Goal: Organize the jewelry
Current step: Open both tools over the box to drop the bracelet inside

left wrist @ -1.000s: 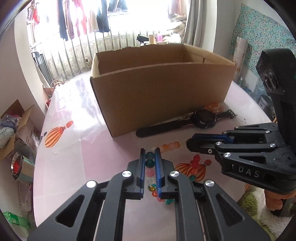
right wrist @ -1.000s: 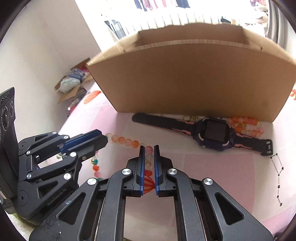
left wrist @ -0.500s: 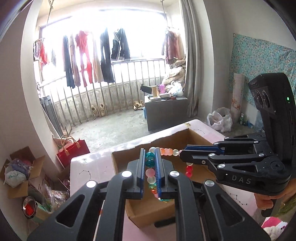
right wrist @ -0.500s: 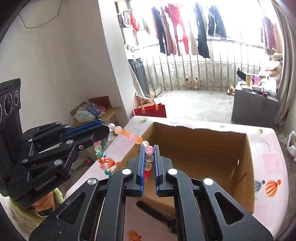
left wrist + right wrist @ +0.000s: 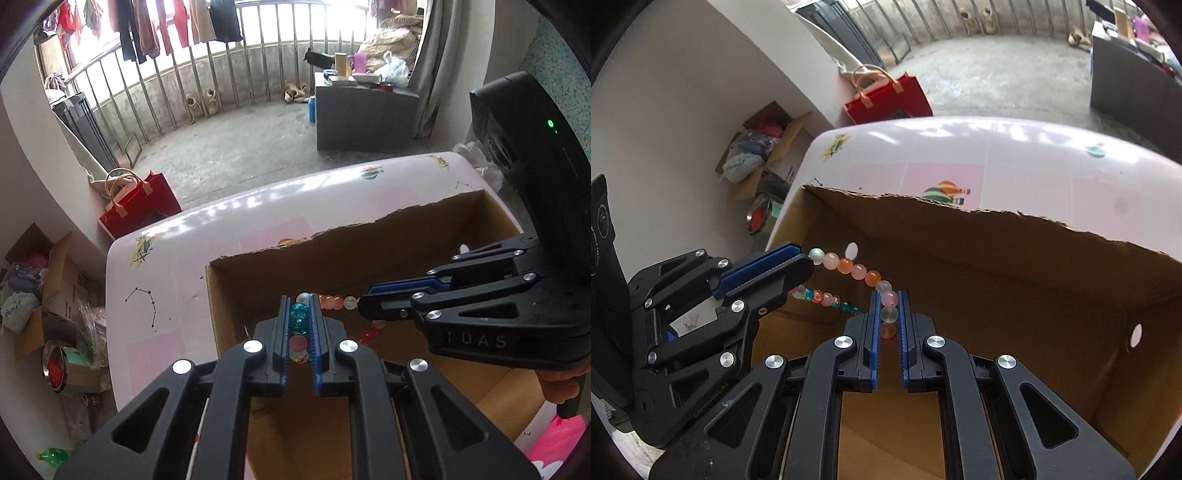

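Note:
A bead bracelet (image 5: 849, 266) of pink, orange, white and teal beads hangs stretched between both grippers over the open cardboard box (image 5: 1015, 258). My left gripper (image 5: 299, 306) is shut on its teal and pink beads (image 5: 298, 321). My right gripper (image 5: 888, 301) is shut on its pink and white beads. In the left wrist view the right gripper (image 5: 364, 308) comes in from the right. In the right wrist view the left gripper (image 5: 803, 260) comes in from the left. The box (image 5: 406, 251) stands on a pink table (image 5: 177, 266).
The box's far rim is torn and uneven. The table edge (image 5: 820, 147) is close behind the box. On the floor to the left are a red bag (image 5: 138, 206), a carton of clutter (image 5: 26, 291) and a metal pot (image 5: 55, 365).
Both grippers have moved forward and tilted down with the bracelet, from beside the box's rim to over its open inside. Both have kept their hold on the beads.

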`<state>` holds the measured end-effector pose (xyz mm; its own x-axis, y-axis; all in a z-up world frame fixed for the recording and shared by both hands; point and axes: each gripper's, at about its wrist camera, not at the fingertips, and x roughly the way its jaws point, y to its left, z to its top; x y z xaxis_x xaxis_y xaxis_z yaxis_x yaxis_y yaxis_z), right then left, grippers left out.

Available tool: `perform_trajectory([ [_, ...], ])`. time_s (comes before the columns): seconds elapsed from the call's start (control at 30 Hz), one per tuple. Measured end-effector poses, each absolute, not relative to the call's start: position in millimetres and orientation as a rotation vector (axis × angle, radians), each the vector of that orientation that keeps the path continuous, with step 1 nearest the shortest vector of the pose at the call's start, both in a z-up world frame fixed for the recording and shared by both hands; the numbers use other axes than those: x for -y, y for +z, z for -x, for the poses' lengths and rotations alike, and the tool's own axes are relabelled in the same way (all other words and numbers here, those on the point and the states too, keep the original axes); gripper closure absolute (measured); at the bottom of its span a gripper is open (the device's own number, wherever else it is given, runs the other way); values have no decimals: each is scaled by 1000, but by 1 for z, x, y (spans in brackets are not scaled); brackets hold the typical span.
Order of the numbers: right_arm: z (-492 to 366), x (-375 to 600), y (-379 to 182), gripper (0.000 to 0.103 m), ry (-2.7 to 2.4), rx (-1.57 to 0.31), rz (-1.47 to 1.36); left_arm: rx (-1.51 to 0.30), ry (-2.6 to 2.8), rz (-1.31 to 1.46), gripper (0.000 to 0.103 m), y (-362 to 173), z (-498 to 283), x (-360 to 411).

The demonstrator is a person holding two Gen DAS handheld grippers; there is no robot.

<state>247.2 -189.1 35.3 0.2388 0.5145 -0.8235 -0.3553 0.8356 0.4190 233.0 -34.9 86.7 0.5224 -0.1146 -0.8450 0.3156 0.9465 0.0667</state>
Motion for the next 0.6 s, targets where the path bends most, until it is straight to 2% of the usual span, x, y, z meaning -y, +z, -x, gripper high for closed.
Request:
perform_trajectory([
  [0.2, -263, 186, 6, 93, 586, -1288, -180, -1066, -205, -289, 93, 68, -249, 37],
  [0.33, -264, 189, 7, 83, 580, -1269, -210, -1034, -187, -268, 92, 79, -246, 31],
  [0.43, -256, 195, 23, 82, 566, -1205, -194, -984, -183, -255, 90, 98, -233, 31],
  [0.57, -230, 211, 64, 81, 571, -1065, -193, -875, -184, -211, 78, 133, -200, 22],
  [0.6, -222, 217, 75, 78, 570, -1025, -193, -847, -193, -193, 70, 143, -189, 17],
])
